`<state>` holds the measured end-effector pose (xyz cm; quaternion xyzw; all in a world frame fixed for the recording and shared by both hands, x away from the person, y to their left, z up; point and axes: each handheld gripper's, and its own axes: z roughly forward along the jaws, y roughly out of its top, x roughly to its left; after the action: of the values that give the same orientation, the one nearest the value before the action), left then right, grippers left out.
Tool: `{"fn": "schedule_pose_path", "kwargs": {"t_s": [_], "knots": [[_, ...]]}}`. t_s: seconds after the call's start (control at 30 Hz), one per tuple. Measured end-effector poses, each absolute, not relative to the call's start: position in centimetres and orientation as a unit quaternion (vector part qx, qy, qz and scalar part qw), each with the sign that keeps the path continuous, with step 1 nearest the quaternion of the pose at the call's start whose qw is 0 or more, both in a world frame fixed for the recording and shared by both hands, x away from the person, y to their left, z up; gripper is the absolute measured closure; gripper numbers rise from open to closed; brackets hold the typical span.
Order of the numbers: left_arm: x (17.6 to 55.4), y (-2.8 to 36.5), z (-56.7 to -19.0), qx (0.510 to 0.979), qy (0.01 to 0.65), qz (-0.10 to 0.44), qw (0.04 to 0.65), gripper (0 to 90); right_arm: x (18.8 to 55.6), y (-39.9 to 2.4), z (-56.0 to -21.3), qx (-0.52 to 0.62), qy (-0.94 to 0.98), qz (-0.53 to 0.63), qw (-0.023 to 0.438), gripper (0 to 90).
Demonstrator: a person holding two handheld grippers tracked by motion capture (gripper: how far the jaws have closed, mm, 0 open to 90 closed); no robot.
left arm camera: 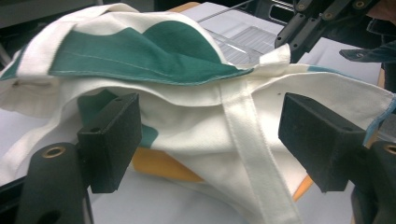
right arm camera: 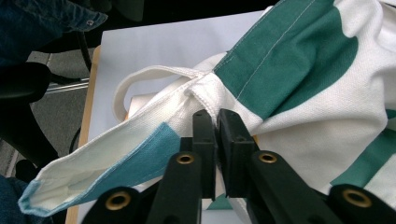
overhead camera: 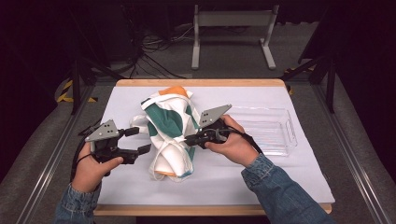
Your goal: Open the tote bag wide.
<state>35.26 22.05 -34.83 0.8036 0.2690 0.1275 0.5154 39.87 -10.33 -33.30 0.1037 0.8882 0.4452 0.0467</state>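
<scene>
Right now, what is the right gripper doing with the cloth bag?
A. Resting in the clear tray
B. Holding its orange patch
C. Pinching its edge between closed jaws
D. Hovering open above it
C: the right gripper has its jaws clamped on the white rim of the cloth bag.

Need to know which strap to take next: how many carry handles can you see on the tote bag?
2. One handle loops out flat on the table beyond the right gripper; the other runs down the bag between the left gripper's open jaws.
</scene>
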Motion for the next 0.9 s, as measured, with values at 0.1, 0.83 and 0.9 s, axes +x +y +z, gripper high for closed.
{"fn": "schedule_pose_path", "kwargs": {"t_s": [0.1, 0.83, 0.9], "knots": [[34.9, 20.9, -34.9, 0.806, 0.257, 0.124, 0.519, 22.7, 39.8, -10.4, -33.2, 0.105, 0.889, 0.444, 0.048, 87.6], [35.4, 18.1, -37.1, 0.848, 0.23, 0.093, 0.468, 69.4, 39.5, -10.9, -32.8, 0.112, 0.881, 0.458, 0.048, 87.6], [35.5, 18.3, -37.1, 0.848, 0.229, 0.095, 0.468, 82.2, 39.5, -10.9, -32.8, 0.113, 0.88, 0.458, 0.048, 87.6]]}}
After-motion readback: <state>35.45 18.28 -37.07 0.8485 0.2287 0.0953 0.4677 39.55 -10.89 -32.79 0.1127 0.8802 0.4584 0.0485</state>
